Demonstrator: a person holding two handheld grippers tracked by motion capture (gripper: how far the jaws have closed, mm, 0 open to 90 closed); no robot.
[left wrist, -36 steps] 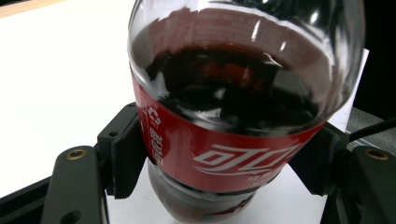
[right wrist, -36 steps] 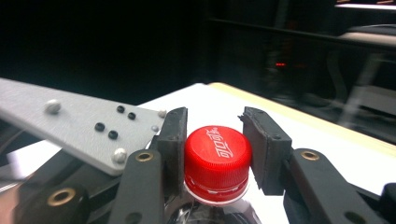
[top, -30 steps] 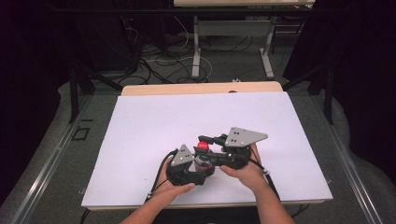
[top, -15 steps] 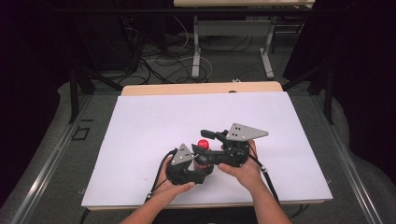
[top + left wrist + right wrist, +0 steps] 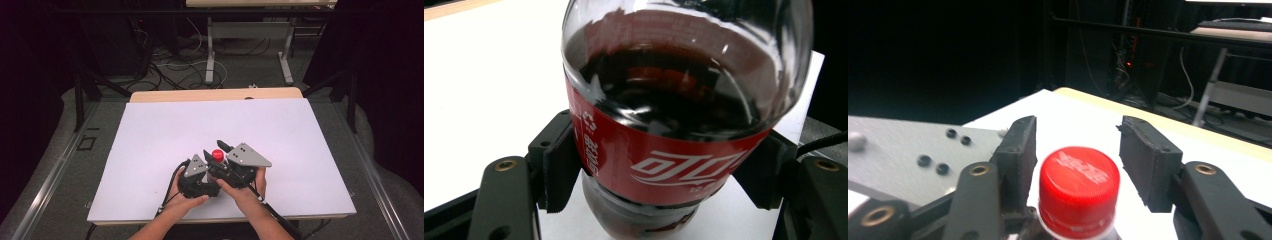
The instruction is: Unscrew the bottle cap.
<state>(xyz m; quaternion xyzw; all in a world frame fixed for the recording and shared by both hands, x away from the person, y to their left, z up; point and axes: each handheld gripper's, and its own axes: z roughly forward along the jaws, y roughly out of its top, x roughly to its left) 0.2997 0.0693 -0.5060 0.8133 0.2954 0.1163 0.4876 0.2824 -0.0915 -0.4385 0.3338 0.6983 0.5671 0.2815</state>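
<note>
The left gripper clamps the red-labelled cola bottle, holding dark drink, upright on the desk. The right gripper straddles the bottle's red cap; its jaws have just been closing, one pad touching, the other just beside.

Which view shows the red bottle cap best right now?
The right gripper view: the red cap sits close up between its jaws, a gap at the far pad. The high view shows the cap as a small red dot; the left gripper view shows the cola bottle body.
</note>
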